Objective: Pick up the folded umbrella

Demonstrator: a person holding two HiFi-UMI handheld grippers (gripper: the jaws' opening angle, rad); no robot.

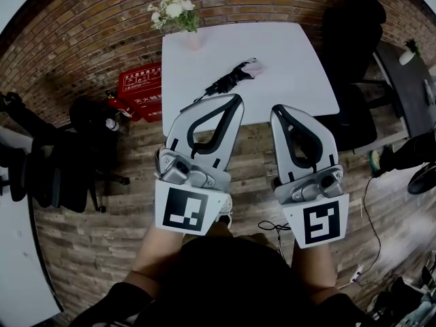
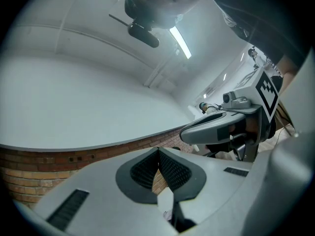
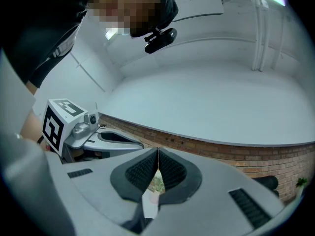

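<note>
While closing on the white square table (image 1: 293, 60), aim for the black folded umbrella (image 1: 230, 80) lying diagonally on its near-left part. Note the grey left gripper (image 1: 237, 99) and grey right gripper (image 1: 277, 107), both pressed together on nothing and short of the umbrella. Spread one claw before arrival, set it across the narrow body near mid-length, and pinch firmly to prevent tipping or sliding out on the lift.
</note>
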